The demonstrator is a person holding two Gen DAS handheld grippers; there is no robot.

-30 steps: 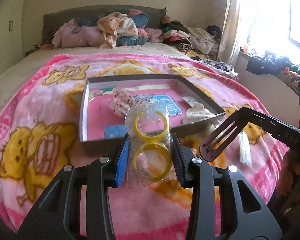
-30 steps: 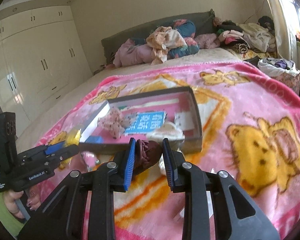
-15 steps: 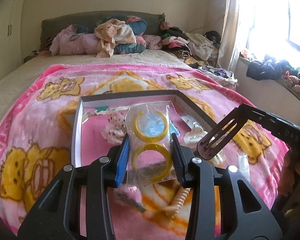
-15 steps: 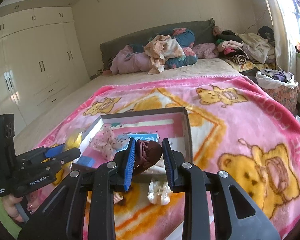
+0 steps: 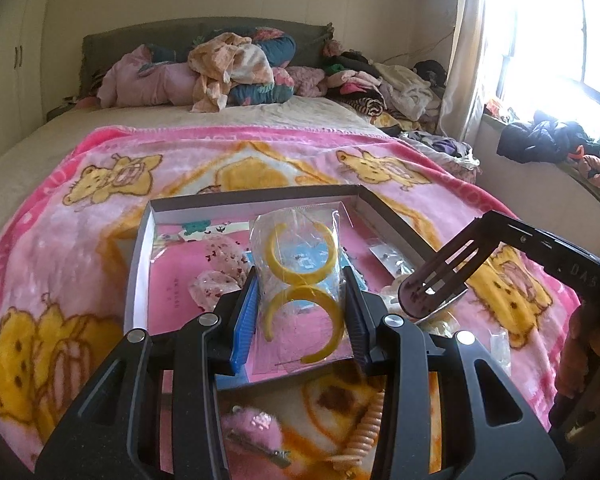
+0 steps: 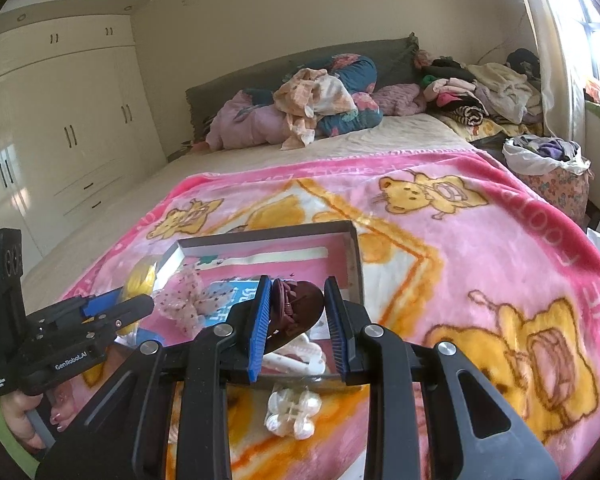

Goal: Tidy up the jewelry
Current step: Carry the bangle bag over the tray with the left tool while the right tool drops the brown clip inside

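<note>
Clear plastic crinkles between my left gripper's (image 5: 300,312) pads: it is pinched shut on a bag of yellow hoop earrings (image 5: 302,280), low and centre in the left wrist view, hanging over the near half of the open box (image 5: 140,264). In the right wrist view my right gripper (image 6: 296,316) is clamped on a dark maroon hair clip (image 6: 296,308), again low centre, poised above the box's near right corner. Both loads are off the blanket.

Moving outward, the box already holds a speckled fabric bow (image 5: 220,264), a blue card (image 6: 236,300) and a small packet of studs (image 5: 392,260) by its right wall. On the pink blanket (image 5: 80,260) in front of the box, at the bottom of the frames, lie a white claw clip (image 6: 292,412), a pink fluffy hair slide (image 5: 256,428) and a coiled orange hair tie (image 5: 364,432), not yet sorted.

As I judge it, the step is setting both pieces down inside the box. I would lower the bag over the bare pink floor at the left, clear of the bow, and let go only when its lower edge rests, since the slippery plastic could slide. The clip should go down near the right wall, flat, without knocking the rim. I would keep the two grippers apart so they do not collide.
</note>
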